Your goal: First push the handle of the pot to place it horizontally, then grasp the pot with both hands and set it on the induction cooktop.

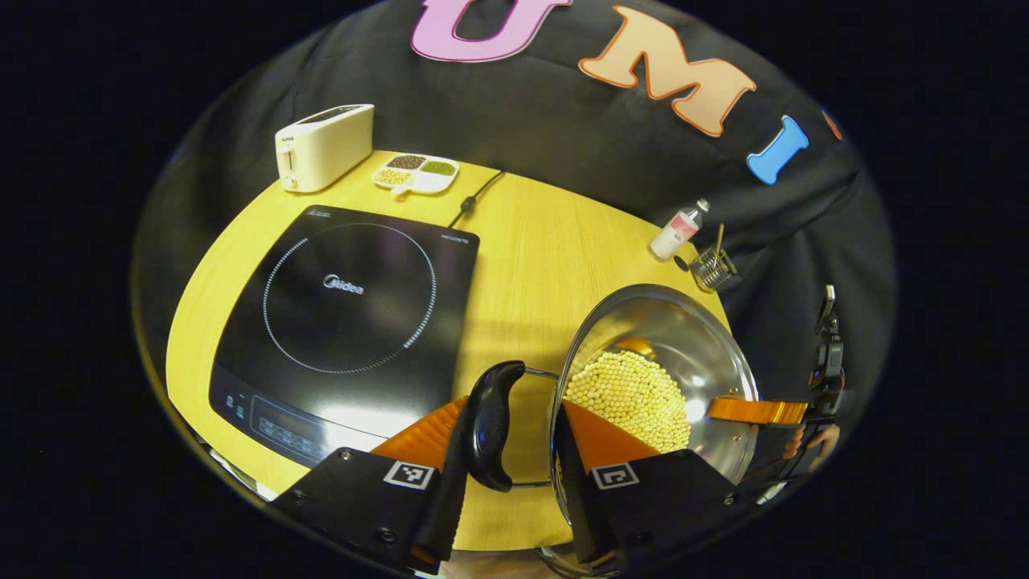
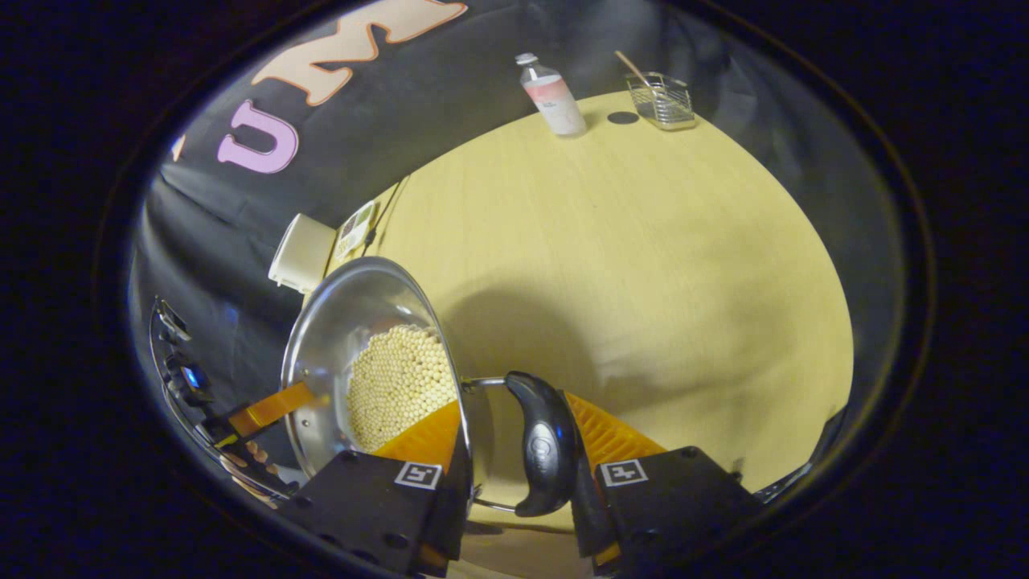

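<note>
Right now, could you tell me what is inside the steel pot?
The pot holds a heap of small pale round beads. The left gripper finger covers the heap's near edge, and the pot's floor beneath the heap is hidden.

Warm, dim light falls from above. Ahead of the left claw, the glossy black induction cooktop (image 1: pixel 346 322) carries a pale glare patch near its controls, and the shiny steel pot (image 1: pixel 683 354) shows a bright hotspot. Beyond the right claw, a soft shadow spreads over the yellow wooden table (image 2: pixel 643 265). Edges bend strongly and look slightly blurred, perhaps from the lens.
</note>
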A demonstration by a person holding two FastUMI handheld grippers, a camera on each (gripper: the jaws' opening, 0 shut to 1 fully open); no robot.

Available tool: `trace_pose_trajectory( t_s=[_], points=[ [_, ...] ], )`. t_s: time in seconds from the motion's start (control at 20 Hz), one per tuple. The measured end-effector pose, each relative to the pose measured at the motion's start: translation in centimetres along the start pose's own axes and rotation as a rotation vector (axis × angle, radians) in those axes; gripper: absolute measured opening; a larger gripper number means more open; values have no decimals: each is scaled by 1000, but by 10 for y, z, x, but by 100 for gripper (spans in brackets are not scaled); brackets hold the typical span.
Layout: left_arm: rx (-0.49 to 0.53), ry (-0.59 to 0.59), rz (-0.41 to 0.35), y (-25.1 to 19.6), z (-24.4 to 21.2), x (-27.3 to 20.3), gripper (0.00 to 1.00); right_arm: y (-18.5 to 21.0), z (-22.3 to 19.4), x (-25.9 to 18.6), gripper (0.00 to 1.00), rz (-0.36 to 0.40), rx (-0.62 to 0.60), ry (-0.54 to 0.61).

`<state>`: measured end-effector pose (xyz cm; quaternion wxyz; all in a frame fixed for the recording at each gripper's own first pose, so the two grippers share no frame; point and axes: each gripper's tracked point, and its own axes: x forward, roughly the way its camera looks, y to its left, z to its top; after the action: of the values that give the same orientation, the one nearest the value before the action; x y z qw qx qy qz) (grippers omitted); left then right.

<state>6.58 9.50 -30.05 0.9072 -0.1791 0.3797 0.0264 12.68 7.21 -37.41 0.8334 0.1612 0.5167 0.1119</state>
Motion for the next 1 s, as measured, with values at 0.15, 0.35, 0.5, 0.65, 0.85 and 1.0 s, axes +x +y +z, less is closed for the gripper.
trace_pose_trajectory(
  t_s=[0.15,0.35,0.5,0.65,0.85,1.0],
  points=[
    [21,-10,3,32,16,-14,57,37,-12,5,57,3,22,-5],
    [48,-46,21,80,37,-29,57,89,-27,21,57,15,36,1],
    [42,-88,34,116,52,-35,58,127,-32,36,57,16,19,-5],
    [20,-115,42,150,65,-36,57,160,-29,49,57,9,-6,-29],
    [7,-164,56,190,84,-34,55,203,-19,68,51,18,-14,-87],
    [7,-202,69,216,98,-31,58,228,-11,84,50,22,-15,-138]
  ],
)
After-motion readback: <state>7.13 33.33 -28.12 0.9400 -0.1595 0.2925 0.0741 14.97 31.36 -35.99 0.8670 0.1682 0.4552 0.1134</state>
